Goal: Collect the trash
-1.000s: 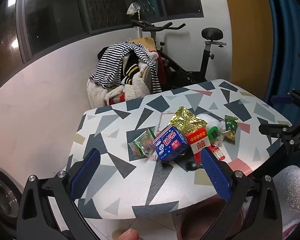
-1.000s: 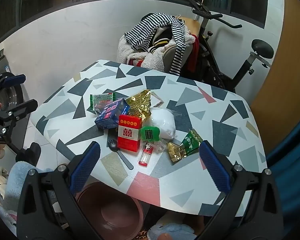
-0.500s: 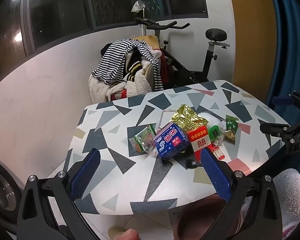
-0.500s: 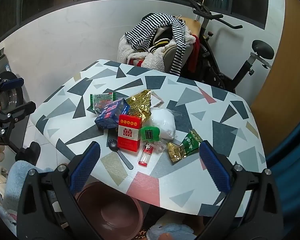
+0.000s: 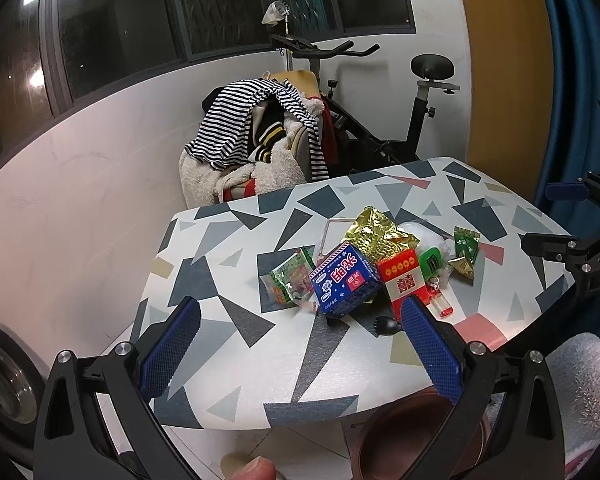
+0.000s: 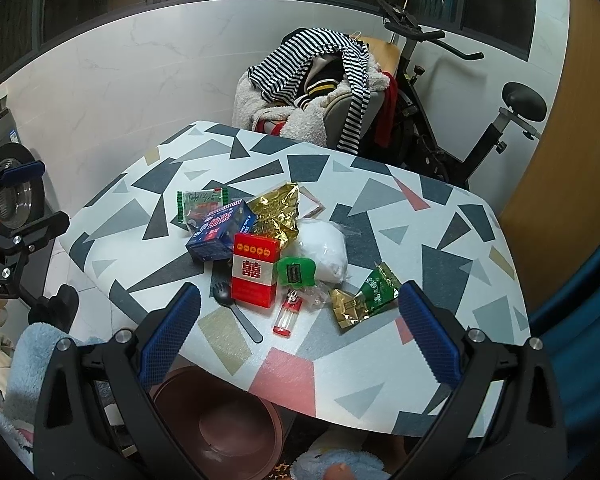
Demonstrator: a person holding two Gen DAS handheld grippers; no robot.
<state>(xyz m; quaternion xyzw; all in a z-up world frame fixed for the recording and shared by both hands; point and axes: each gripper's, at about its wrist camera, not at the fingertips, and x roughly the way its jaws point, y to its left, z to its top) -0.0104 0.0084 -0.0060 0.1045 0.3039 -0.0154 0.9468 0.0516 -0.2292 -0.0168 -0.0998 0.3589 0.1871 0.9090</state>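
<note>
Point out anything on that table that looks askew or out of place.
The blue box sits tipped up, leaning on the heap instead of lying flat. The crumpled gold wrapper lies loose behind the red box. Nothing looks spilled; both grippers hang open, clear of it.

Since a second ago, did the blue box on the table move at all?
No. The blue box still leans against the red box beside the gold wrapper, over the same dark patch of the table. Only the cameras shifted slightly.
</note>
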